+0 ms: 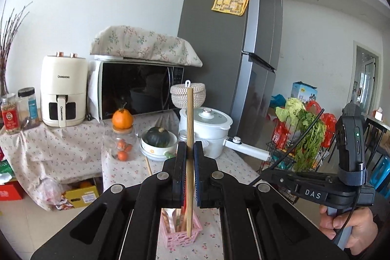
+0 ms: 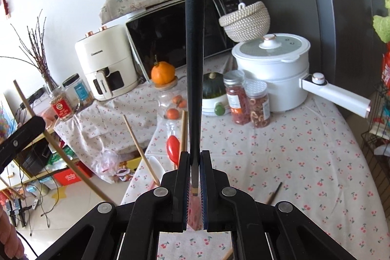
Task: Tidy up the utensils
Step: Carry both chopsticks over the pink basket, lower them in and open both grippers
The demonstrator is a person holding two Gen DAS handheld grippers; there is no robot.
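Left gripper (image 1: 190, 157): clenched on a wooden chopstick (image 1: 190, 128), which stands upright between the pads; its lower end dips into the pink basket (image 1: 180, 234) at 6 o'clock in the left wrist view.
Right gripper (image 2: 195, 162): clamped on a dark utensil handle (image 2: 194, 40) that rises straight to 12 o'clock and out of the right wrist view; what kind of utensil it is cannot be told.
Pink basket: sits on the floral tablecloth (image 2: 292, 162) directly below the left jaws, with other sticks and a packet already standing in it. A pink shape below the right jaws may be the same basket, though I cannot be sure.
Loose utensils: in the right wrist view a red spoon (image 2: 173, 146) lies at 11 o'clock just past the jaws, a second wooden stick (image 2: 141, 152) slants at 10 o'clock, and a dark-tipped chopstick (image 2: 274, 193) lies at 4 o'clock.
Mid table: glass jar (image 1: 121, 145) topped by an orange, a bowl with a green squash (image 1: 158, 137), and a white pot (image 2: 273, 72) with a long handle.
Far: microwave (image 1: 136, 87), air fryer (image 1: 63, 89) and grey fridge (image 1: 219, 52) around 12 o'clock.
Step in hand: judging by the pose, the wooden chopstick is being seated in the basket.
Next move: likely ease the left jaws apart so the stick drops in without tipping the light basket, then bring the right-held utensil over the same opening, keeping the two grippers clear of each other.
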